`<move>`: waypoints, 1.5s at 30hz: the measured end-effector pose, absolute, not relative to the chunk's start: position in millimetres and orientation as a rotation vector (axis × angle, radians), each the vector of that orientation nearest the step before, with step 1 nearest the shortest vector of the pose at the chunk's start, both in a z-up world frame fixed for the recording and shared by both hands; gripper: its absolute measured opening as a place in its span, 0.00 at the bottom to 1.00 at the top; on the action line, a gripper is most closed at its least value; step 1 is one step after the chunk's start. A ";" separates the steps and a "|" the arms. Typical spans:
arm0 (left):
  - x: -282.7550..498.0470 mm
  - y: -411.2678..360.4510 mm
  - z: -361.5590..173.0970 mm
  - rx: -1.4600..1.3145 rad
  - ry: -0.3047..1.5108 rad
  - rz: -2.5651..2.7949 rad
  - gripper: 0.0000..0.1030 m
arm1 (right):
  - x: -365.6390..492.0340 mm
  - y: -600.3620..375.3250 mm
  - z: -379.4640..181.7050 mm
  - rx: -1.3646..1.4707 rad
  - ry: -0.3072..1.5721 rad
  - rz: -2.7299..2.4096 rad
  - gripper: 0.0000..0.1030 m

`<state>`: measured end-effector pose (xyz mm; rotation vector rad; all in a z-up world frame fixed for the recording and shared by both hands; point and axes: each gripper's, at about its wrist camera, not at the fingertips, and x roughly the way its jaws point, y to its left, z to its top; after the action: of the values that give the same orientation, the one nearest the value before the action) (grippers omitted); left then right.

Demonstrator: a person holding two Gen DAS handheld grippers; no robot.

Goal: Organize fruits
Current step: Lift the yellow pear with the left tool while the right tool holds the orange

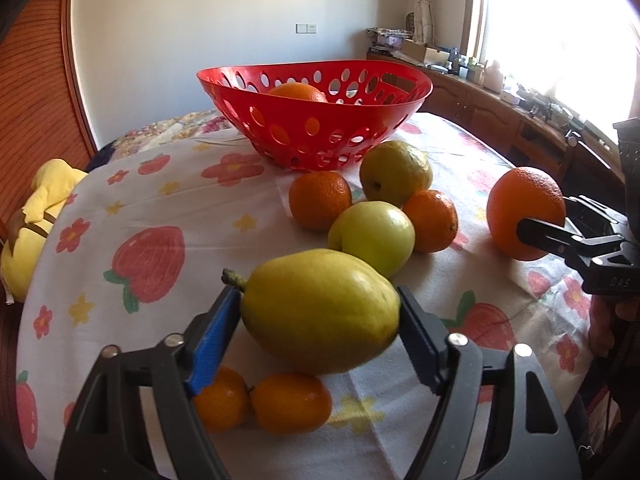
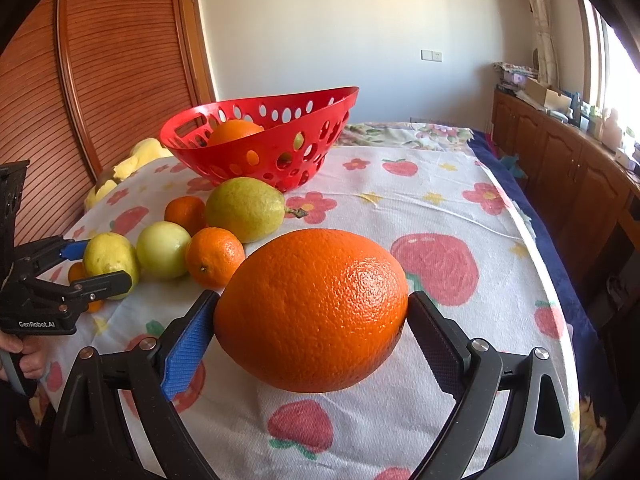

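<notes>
Early stage: one orange (image 1: 298, 92) sits in the basket (image 1: 320, 136). Left gripper (image 1: 320, 320) clamps a pear (image 1: 320, 310), right gripper (image 2: 312, 320) clamps a big orange (image 2: 312, 308), both near the cloth (image 2: 440, 216), short of the basket. Six fruits remain loose on the cloth: second pear (image 1: 396, 172), apple (image 1: 372, 236), four small oranges.

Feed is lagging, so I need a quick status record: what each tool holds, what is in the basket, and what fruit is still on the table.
left tool: shut on pear
right tool: shut on big orange
basket: red, holds one orange
loose by basket: second pear, green apple, two mandarins
loose under left tool: two small oranges
surface: table with fruit-print cloth
</notes>
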<state>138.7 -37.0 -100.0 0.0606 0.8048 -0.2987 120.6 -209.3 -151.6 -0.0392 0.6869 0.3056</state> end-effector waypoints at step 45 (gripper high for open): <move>147.8 -14.2 -19.0 0.033 0.606 -0.295 0.70 | 141.3 -197.4 -101.8 -0.080 0.663 0.396 0.86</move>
<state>147.8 -14.2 -19.0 0.0329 0.6063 -0.2947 141.3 -197.4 -101.8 -0.0801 0.6629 0.3956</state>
